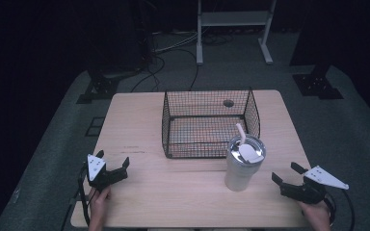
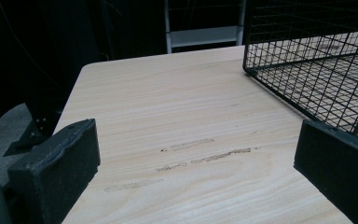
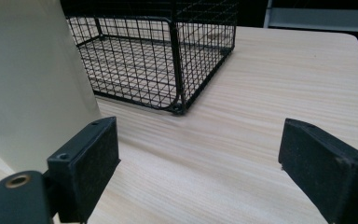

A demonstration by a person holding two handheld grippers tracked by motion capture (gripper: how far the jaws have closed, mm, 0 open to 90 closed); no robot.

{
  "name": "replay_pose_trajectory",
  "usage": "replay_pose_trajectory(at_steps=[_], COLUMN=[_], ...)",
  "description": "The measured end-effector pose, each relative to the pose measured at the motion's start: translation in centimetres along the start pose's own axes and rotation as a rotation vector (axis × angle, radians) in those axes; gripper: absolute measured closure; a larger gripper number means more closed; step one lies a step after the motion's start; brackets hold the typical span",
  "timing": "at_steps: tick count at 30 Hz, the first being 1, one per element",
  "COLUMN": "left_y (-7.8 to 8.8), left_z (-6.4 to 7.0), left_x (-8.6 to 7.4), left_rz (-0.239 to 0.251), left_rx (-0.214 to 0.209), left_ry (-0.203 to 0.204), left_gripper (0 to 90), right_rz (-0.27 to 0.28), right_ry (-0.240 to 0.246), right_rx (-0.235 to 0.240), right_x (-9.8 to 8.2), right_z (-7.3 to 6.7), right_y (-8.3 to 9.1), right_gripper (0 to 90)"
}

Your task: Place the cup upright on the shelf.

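The tumbler (image 1: 244, 165) stands upright on the bench (image 1: 173, 192), its long axis vertical, a straw (image 1: 241, 132) poking up through the lid. It sits just in front of the wire basket (image 1: 207, 122), near that basket's front right corner, close to it though I can't tell whether they touch. The right tongs (image 1: 284, 174) are plainly the nearer pair: the tumbler lies to their left and a little ahead, near but apart. Their jaws are spread wide with nothing between them. The left tongs (image 1: 112, 161) are well apart from it, over by the bench's left front, also wide open and holding nothing.

From above you get the whole layout. The right gripper view adds how things lie down low: the tumbler's pale wall (image 3: 32, 79) looms at its left edge, outside the left jaw rather than between the two, so I'd judge a swing to the left is needed before closing. The left gripper view looks across bare wood to the basket's corner (image 2: 248, 70).
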State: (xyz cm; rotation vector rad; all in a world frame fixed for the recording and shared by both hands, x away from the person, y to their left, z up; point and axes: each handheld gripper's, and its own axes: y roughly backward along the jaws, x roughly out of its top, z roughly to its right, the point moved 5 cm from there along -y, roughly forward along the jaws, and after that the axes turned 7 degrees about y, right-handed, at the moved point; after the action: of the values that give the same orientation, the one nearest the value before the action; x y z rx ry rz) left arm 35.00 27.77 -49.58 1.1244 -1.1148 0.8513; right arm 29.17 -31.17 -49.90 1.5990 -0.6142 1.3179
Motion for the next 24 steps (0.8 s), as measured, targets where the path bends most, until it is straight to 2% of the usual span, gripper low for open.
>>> replay_pose_trajectory(at_steps=[5, 7, 18, 19, 24], left_y=[0.0, 0.0, 0.0, 0.0, 0.0], left_z=[0.0, 0.0, 0.0, 0.0, 0.0], left_x=[0.0, 0.0, 0.0, 0.0, 0.0], left_rz=[-0.003, -0.004, -0.002, -0.002, -0.001], left_rx=[0.003, 0.004, 0.004, 0.004, 0.005], left_ry=[0.0, 0.0, -0.002, -0.002, -0.002], left_gripper=[0.0, 0.0, 0.0, 0.0, 0.0], right_rz=[0.02, 0.026, 0.026, 0.026, 0.024], right_ry=[0.008, -0.002, 0.027, 0.04, 0.054], right_rx=[0.013, 0.032, 0.105, 0.132, 0.181], right_x=[0.6, 0.8, 1.9, 2.2, 2.9], right_z=[-0.1, -0.3, -1.1, -1.5, -2.6], right_y=[0.2, 0.2, 0.8, 0.9, 1.1], right_gripper=[11.3, 11.3, 9.4, 9.3, 6.4])
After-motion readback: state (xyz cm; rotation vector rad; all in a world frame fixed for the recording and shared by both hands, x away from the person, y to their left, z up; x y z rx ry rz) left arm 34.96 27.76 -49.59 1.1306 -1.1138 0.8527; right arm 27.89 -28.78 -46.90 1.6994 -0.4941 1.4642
